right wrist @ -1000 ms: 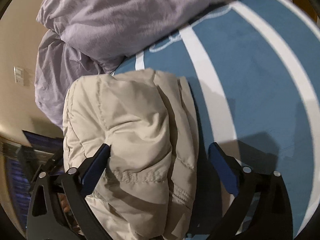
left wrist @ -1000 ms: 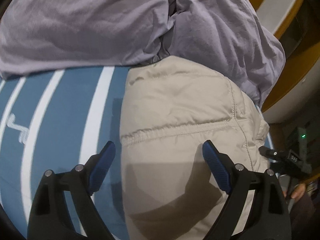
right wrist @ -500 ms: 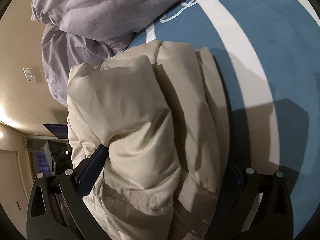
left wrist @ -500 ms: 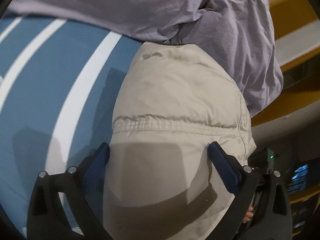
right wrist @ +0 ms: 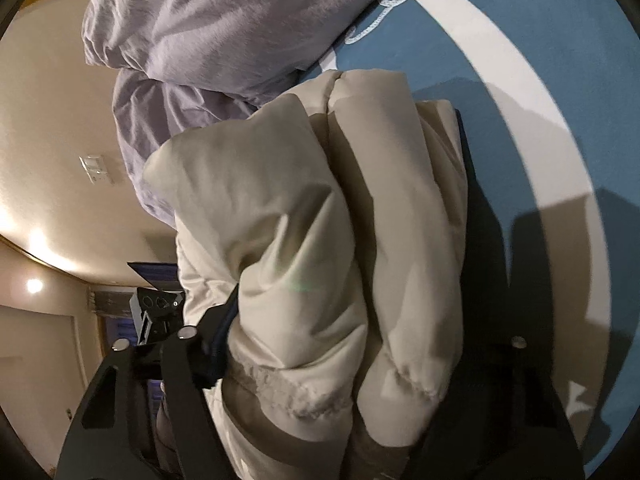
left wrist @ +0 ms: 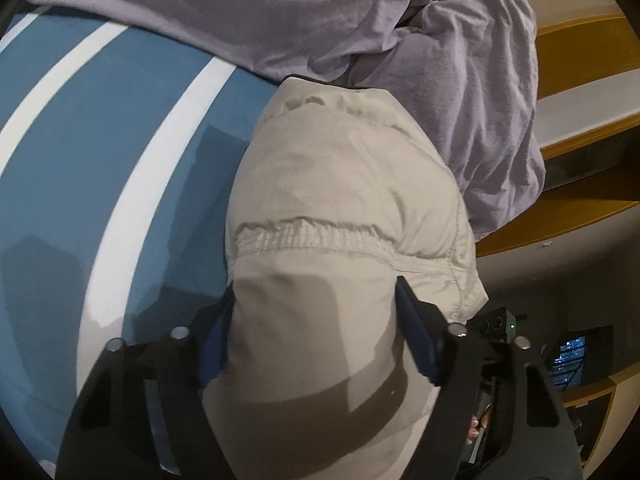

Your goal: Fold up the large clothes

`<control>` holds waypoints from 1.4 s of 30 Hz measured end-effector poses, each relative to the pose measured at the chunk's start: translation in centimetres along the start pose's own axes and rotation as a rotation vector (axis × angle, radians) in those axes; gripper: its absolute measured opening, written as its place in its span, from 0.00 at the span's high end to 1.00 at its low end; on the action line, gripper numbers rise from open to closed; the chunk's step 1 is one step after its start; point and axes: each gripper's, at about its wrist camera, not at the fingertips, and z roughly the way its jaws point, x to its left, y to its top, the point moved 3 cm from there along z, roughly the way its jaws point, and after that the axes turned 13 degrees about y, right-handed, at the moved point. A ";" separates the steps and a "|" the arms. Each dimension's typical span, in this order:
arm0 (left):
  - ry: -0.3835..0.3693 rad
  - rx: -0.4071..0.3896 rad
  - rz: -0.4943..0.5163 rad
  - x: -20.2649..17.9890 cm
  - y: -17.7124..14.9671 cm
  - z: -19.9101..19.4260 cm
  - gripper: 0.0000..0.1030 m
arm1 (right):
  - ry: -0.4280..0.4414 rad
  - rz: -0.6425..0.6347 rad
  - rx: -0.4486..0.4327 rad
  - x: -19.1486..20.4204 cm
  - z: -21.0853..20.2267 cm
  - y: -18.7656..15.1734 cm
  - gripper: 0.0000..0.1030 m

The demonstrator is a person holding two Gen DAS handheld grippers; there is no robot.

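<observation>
A folded beige padded jacket (left wrist: 344, 200) lies on a blue bedcover with white stripes (left wrist: 100, 152). My left gripper (left wrist: 316, 320) has its blue pads pressed against both sides of the folded bundle, gripping it. In the right wrist view the jacket (right wrist: 320, 220) is a thick stack of folds. My right gripper (right wrist: 344, 336) straddles it; its left pad (right wrist: 224, 332) presses the fabric, and the right finger is in shadow against the bundle's other side.
A crumpled lilac duvet (left wrist: 360, 20) lies beyond the jacket, also in the right wrist view (right wrist: 208, 32). Wooden shelving (left wrist: 580, 80) stands at the right. A beige wall with a switch plate (right wrist: 94, 168) is at the left.
Both grippers moved forward over the jacket bundle and narrowed, so the pads now squeeze its sides. The bundle fills more of each view.
</observation>
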 end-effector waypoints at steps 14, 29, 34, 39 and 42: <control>0.072 -0.116 -0.024 4.2 6.7 -4.3 0.36 | 0.054 -0.028 0.026 4.9 8.7 2.4 0.41; 0.280 -0.209 0.071 4.5 6.7 -4.3 0.25 | -0.069 0.004 -0.073 3.9 9.3 1.3 0.30; 0.421 -0.324 0.201 2.4 5.7 -6.4 0.25 | -0.205 -0.103 -0.100 6.1 7.4 0.8 0.26; 0.474 -0.415 0.306 -0.6 4.7 -7.8 0.23 | -0.338 -0.291 -0.187 9.7 5.9 0.4 0.25; 0.501 -0.440 0.364 -2.2 4.3 -7.6 0.20 | -0.386 -0.415 -0.253 12.5 5.3 0.1 0.25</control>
